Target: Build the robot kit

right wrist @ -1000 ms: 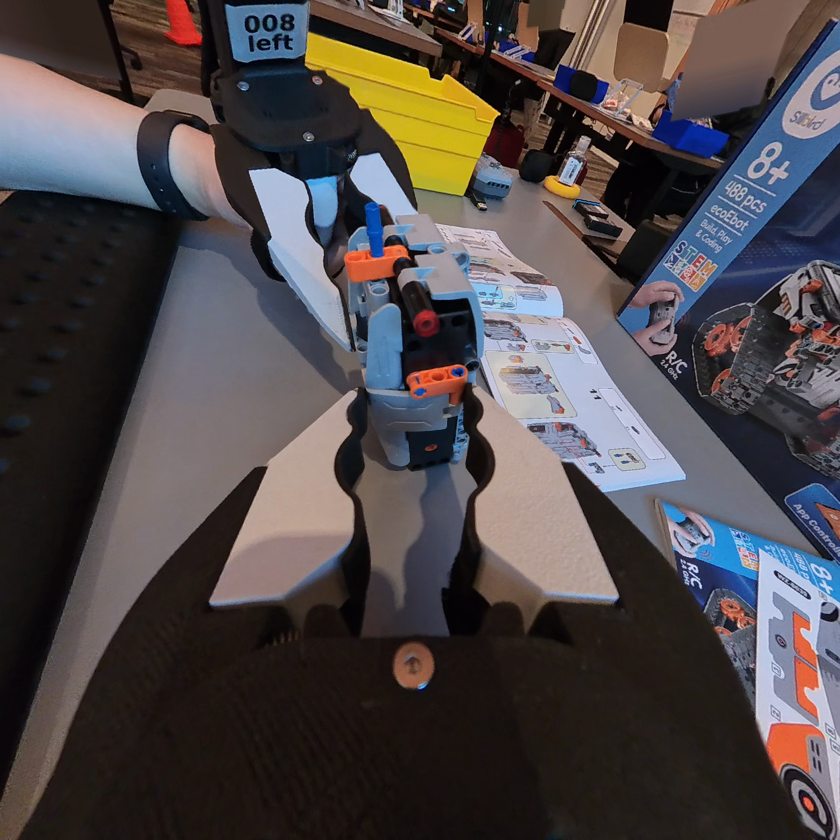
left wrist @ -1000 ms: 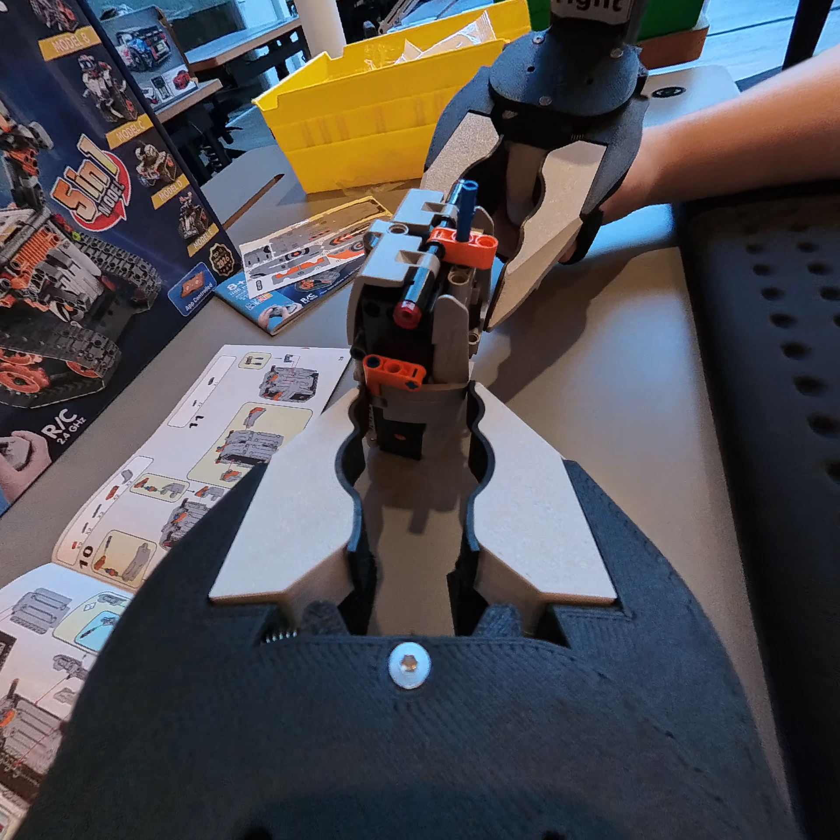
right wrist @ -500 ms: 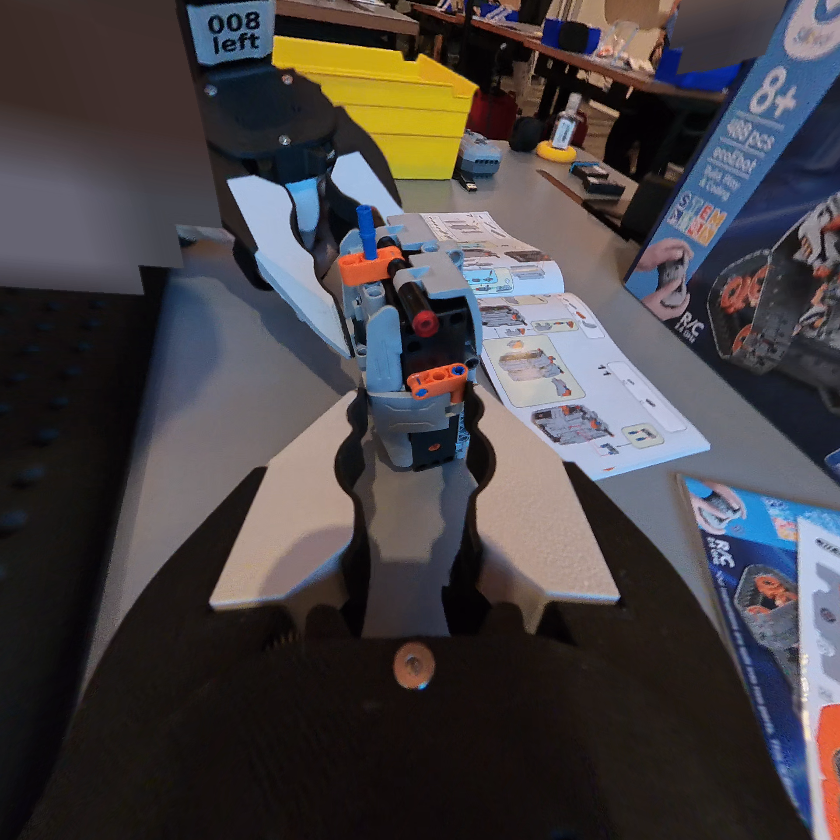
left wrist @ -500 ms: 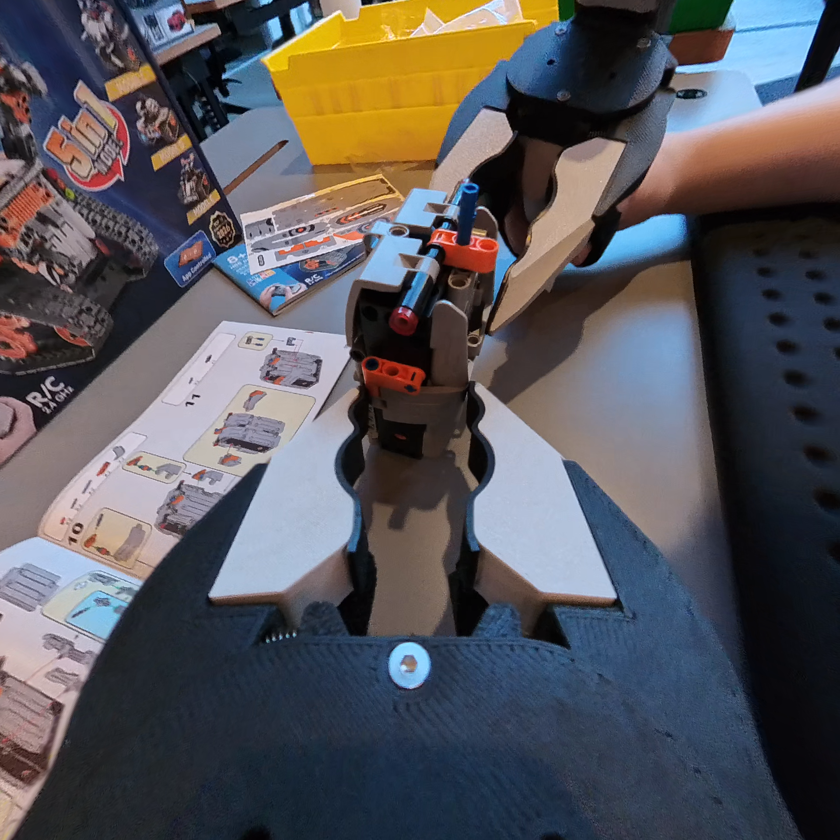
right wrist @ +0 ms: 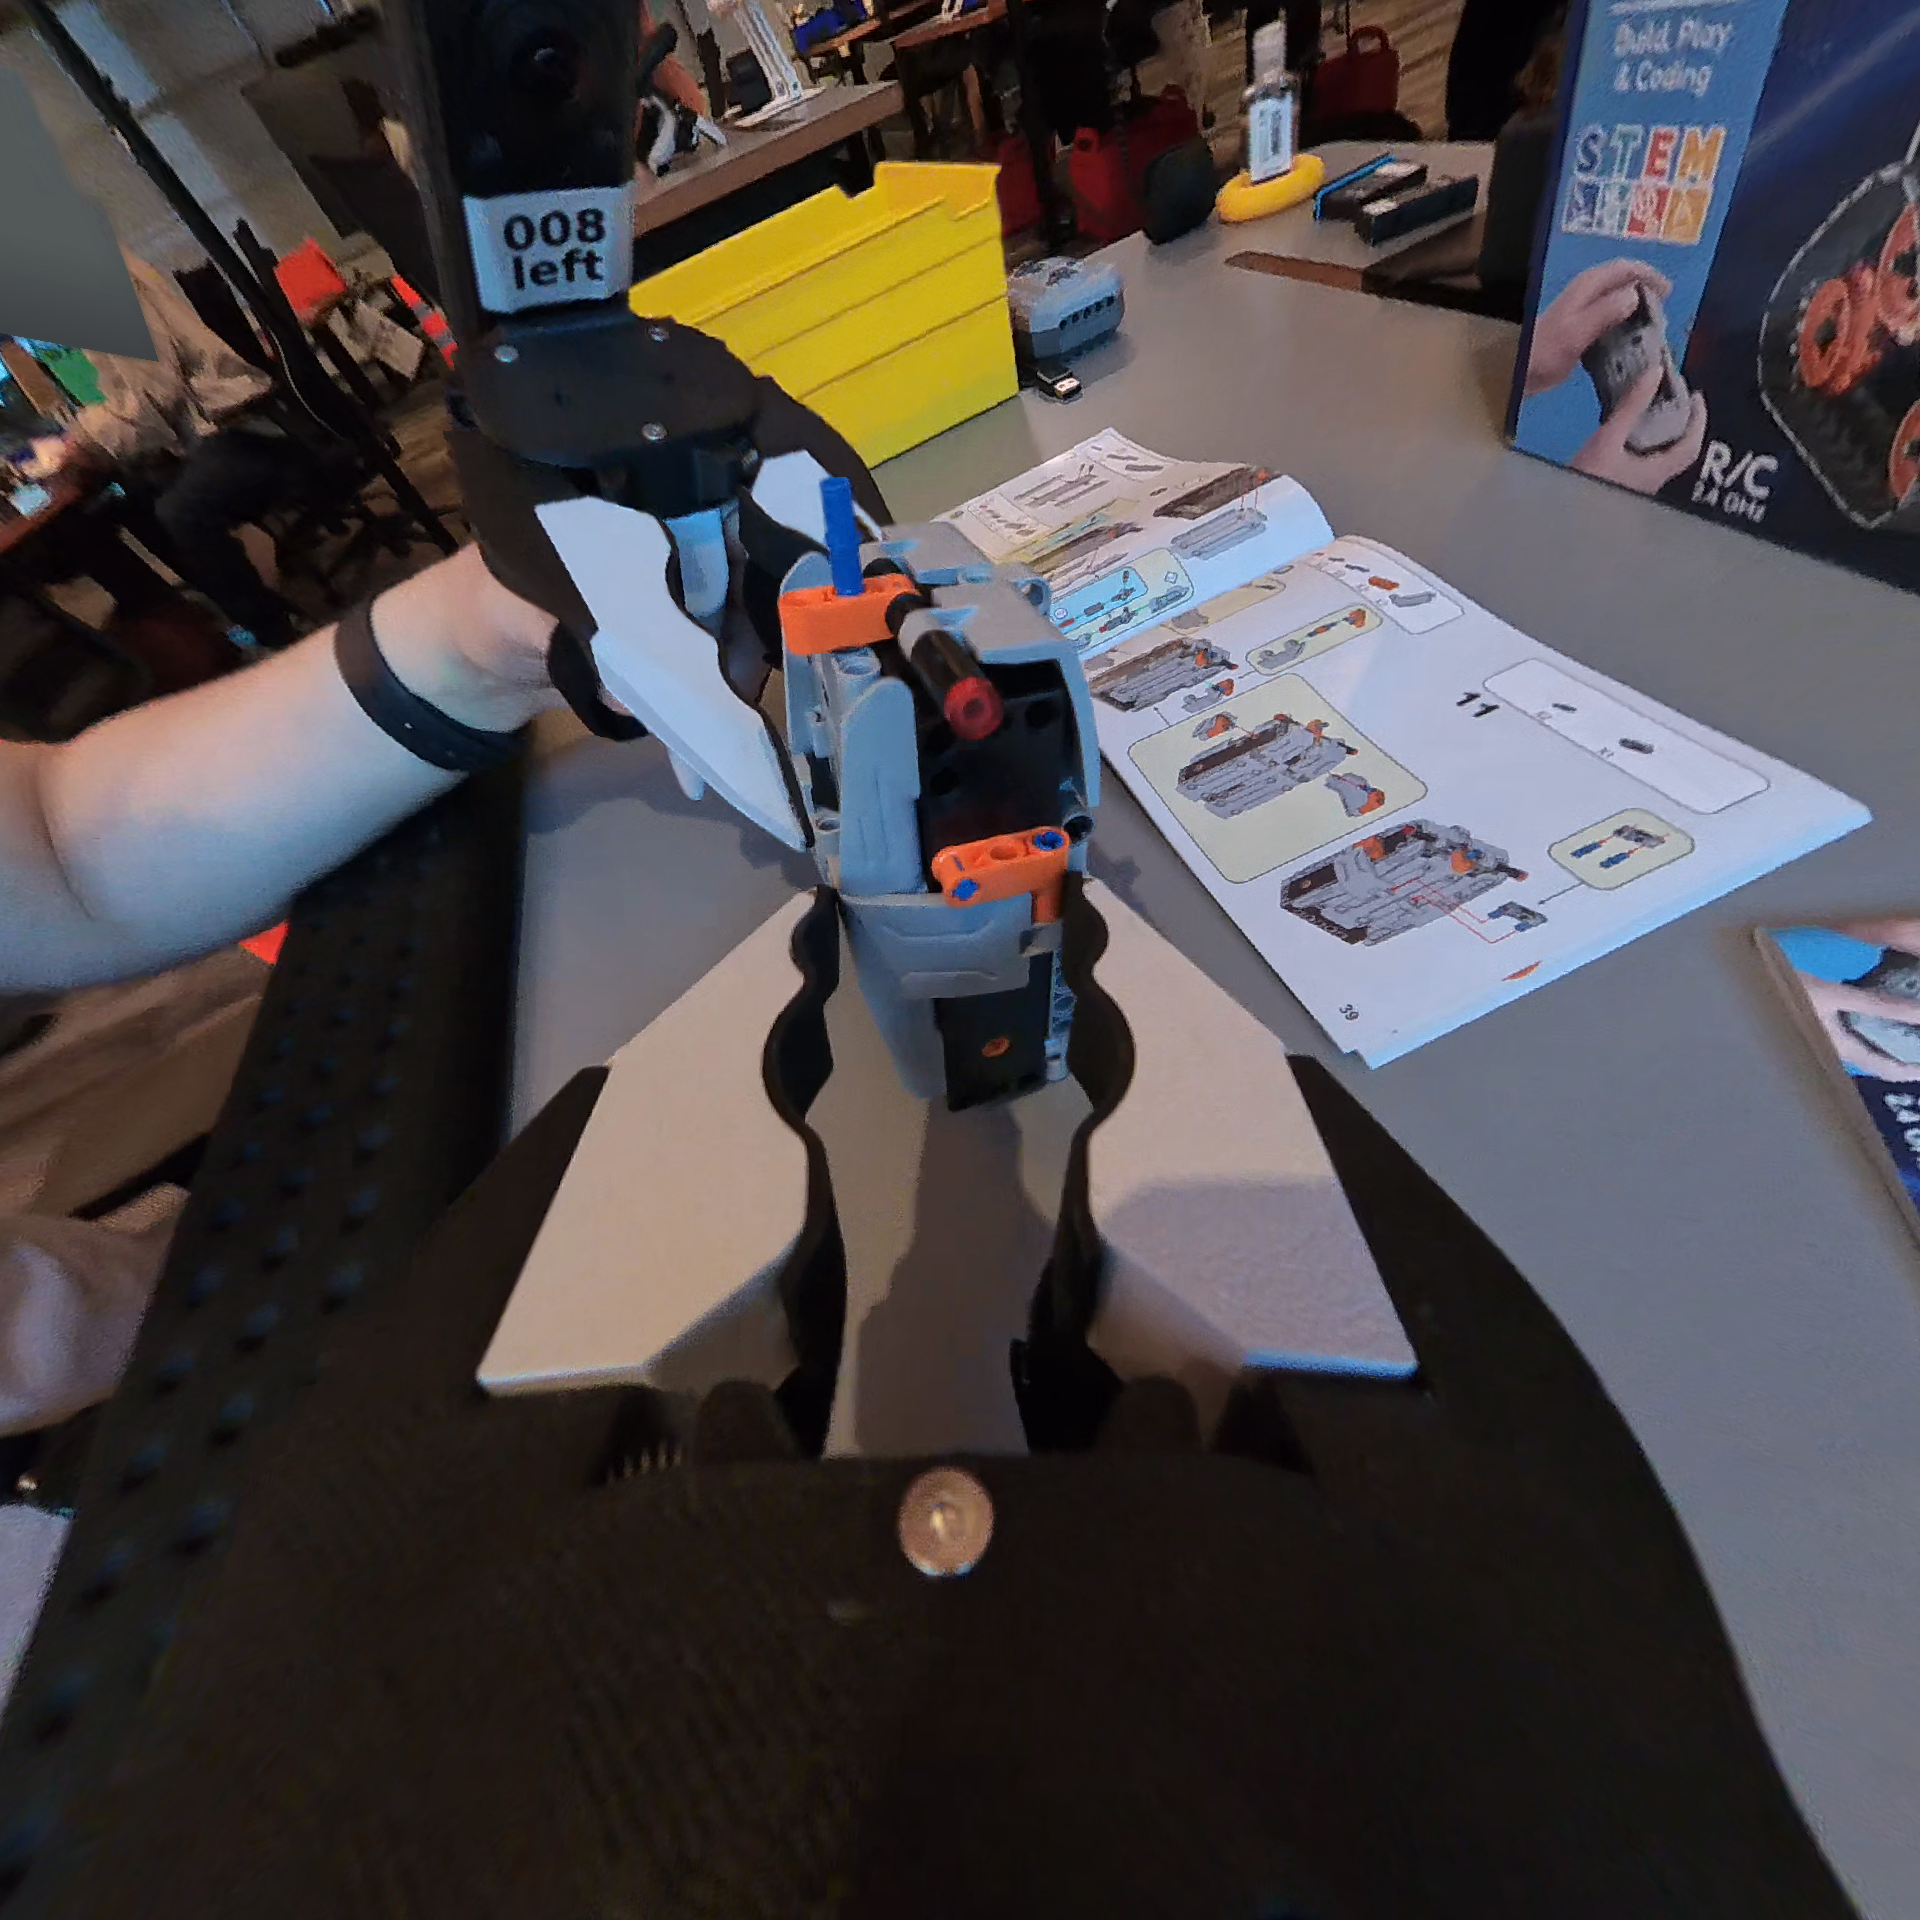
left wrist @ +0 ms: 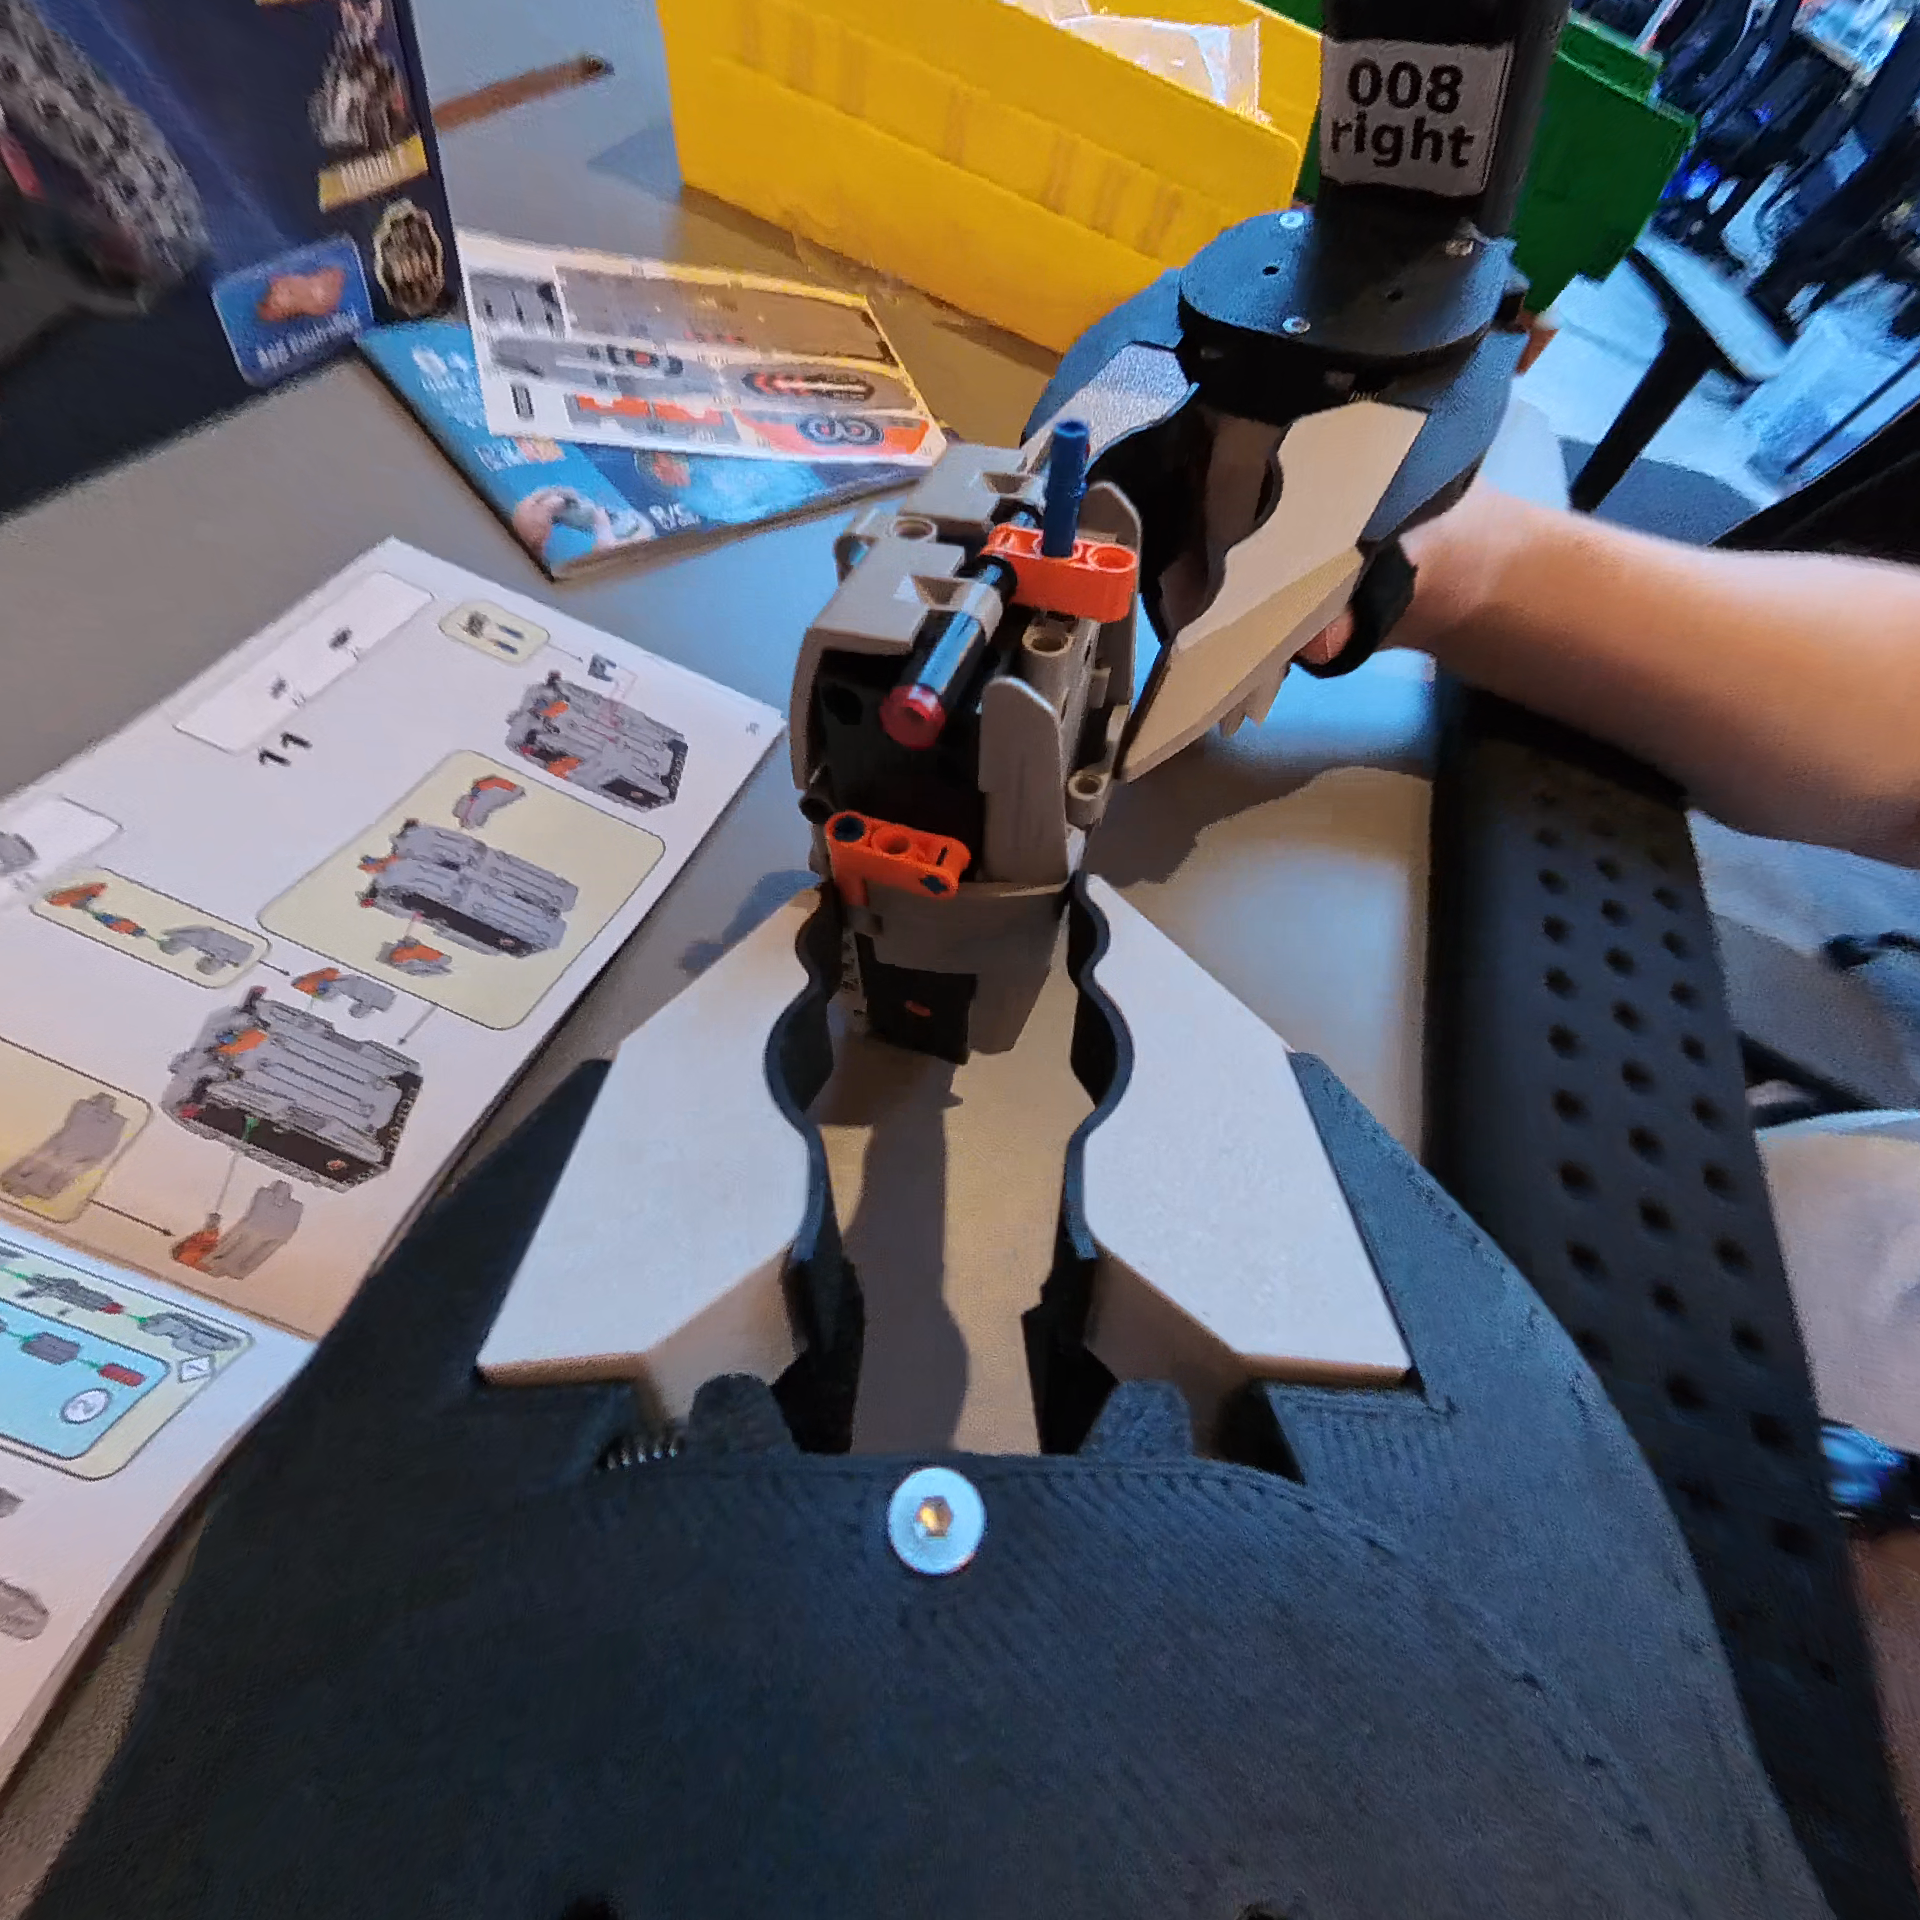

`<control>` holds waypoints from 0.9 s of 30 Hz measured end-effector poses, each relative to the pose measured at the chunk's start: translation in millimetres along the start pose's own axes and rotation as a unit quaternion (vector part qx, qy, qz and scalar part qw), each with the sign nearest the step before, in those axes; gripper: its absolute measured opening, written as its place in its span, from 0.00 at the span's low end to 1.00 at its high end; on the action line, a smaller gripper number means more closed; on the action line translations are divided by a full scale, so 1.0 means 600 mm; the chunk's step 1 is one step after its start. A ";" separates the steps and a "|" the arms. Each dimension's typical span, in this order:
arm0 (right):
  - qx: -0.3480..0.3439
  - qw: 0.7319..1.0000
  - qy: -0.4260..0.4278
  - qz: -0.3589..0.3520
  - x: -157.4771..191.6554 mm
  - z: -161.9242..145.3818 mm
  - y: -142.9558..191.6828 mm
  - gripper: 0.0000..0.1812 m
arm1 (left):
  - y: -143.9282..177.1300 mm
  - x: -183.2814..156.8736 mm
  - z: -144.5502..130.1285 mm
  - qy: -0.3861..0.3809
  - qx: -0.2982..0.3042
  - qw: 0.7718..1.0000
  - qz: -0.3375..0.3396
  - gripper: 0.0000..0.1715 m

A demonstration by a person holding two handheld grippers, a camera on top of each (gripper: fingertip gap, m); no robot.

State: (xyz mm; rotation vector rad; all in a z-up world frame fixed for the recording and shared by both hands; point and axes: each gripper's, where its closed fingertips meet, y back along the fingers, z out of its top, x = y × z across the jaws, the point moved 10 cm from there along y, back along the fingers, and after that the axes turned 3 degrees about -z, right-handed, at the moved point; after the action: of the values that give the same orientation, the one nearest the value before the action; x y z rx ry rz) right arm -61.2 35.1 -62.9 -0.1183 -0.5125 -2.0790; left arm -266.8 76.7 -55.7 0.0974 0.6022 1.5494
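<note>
Both grippers have moved a little, and they still hold the same toy. Both cameras now look down more steeply. The toy has not slipped in either grip.

The left gripper (left wrist: 945,914) is partly closed, and its two fingers squeeze the near end of the block model (left wrist: 935,727). The right gripper (right wrist: 945,914) squeezes the other end the same way, so the model sits between the two. It looks lifted just above the grey table (left wrist: 1299,914), but I cannot tell for sure.

There is one block model. It has two orange pieces (left wrist: 894,847), one blue pin (left wrist: 1062,468) sticking up, and one black rod with a red tip (left wrist: 940,675).

One open instruction book (left wrist: 312,883) lies just beside the model. One sticker sheet (left wrist: 665,353) rests on one closed blue booklet (left wrist: 582,499), farther off. One yellow bin (left wrist: 987,135) and one toy box (left wrist: 208,156) stand behind them.
</note>
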 end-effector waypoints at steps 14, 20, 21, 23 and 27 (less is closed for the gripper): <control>0.098 0.950 -0.284 0.087 -0.066 0.015 -0.038 0.23 | -0.005 0.094 0.026 0.271 0.139 0.940 -0.151 0.24; 0.135 0.920 -0.350 0.115 -0.085 0.009 -0.058 0.23 | -0.005 0.111 0.005 0.364 0.145 0.903 -0.176 0.24; 0.142 0.916 -0.356 0.115 -0.084 0.010 -0.062 0.23 | -0.003 0.112 0.003 0.374 0.146 0.899 -0.176 0.24; 0.161 0.906 -0.372 0.120 -0.082 0.011 -0.068 0.23 | 0.001 0.112 -0.002 0.384 0.151 0.893 -0.179 0.24; 0.198 0.882 -0.407 0.128 -0.069 0.005 -0.077 0.24 | 0.003 0.111 -0.017 0.408 0.172 0.873 -0.204 0.24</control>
State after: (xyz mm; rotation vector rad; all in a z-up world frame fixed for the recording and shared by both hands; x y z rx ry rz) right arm -78.0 90.2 -86.6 -0.7937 -1.3375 -1.5505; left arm -278.9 136.7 -83.2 -0.4193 1.4659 1.0041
